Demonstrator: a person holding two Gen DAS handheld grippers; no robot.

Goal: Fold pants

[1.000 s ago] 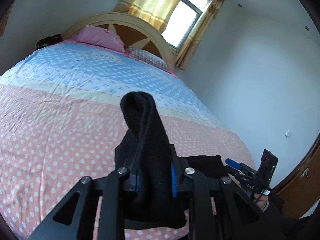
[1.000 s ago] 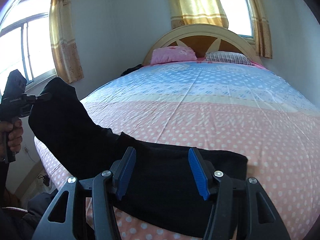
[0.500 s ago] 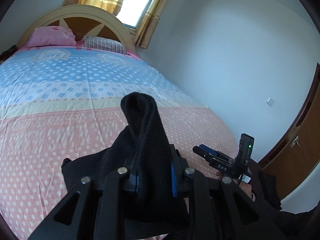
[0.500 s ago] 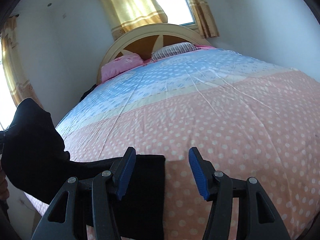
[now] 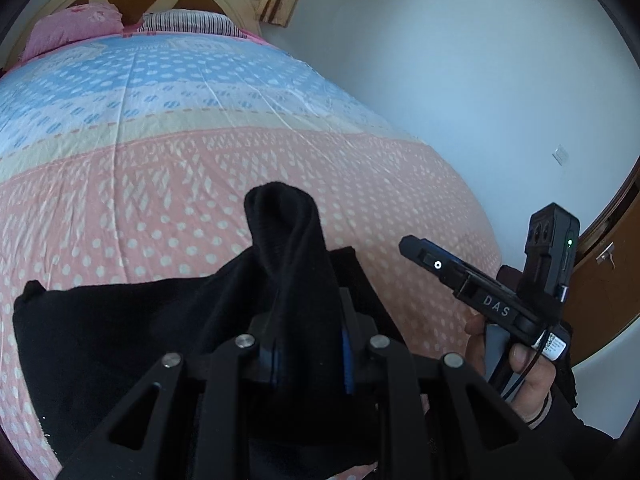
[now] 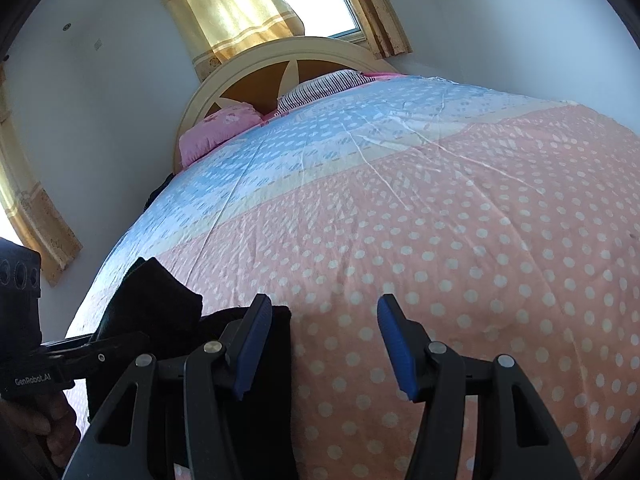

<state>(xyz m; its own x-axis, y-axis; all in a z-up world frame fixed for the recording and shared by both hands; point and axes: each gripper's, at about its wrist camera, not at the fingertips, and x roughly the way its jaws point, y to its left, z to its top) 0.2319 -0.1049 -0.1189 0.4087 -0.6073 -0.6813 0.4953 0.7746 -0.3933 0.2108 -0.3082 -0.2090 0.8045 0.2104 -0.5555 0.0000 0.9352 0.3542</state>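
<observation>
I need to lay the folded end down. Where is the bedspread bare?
Bare: the pink dotted bedspread beyond and right of the black pants, and the blue band up to the pillows. Crowded: the near left corner, under the pants and left tool.

Both grippers are black, linked arms with silver screws and blue pads; right gripper lettered "DAS", green light lower right; bare hand, black sleeve.

The dotted pink-and-blue bed carries black pants near its foot and 2 pillows at its head.
</observation>
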